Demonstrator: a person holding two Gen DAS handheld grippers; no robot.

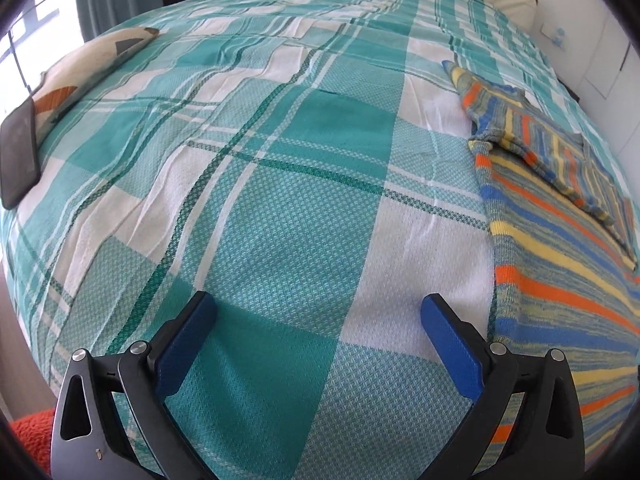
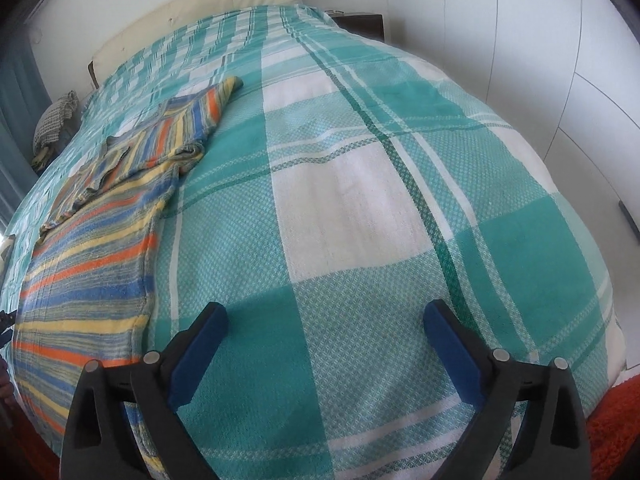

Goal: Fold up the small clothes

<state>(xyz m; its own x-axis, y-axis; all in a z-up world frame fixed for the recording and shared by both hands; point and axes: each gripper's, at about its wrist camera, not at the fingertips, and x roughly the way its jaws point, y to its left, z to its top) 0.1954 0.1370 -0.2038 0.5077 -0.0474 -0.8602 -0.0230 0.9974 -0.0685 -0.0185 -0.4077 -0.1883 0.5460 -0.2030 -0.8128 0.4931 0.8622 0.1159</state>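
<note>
Spread across nearly the whole of both views is a bed (image 1: 280, 184) under a teal-and-white checked cover, with a cream headboard at the top of the frame and pale wall panels on the right of the right wrist view.

On that cover lies the striped knit garment (image 1: 560, 240) — orange, yellow and blue bands — at the right edge of the left wrist view and at the left edge of the right wrist view. Its sleeve (image 2: 180, 136) lies turned in over the body, so I judge one fold made; the long lower part lies flat and unfolded, so the crosswise folds look to be left. Whether the other sleeve is also tucked in I cannot tell.

Neither tool touches it. The left hand-held gripper (image 1: 320, 312) stands with its blue pads spread wide over bare cover, just beside the garment's edge. The right hand-held gripper (image 2: 326, 320) is equally wide and empty, the garment off to its left.

At the left edge of the left wrist view a dark phone (image 1: 20, 156) rests beside a patterned cushion (image 1: 80, 64).

No brand, label or legible writing shows anywhere — the small blue marks on the wall plate are too small to read.
</note>
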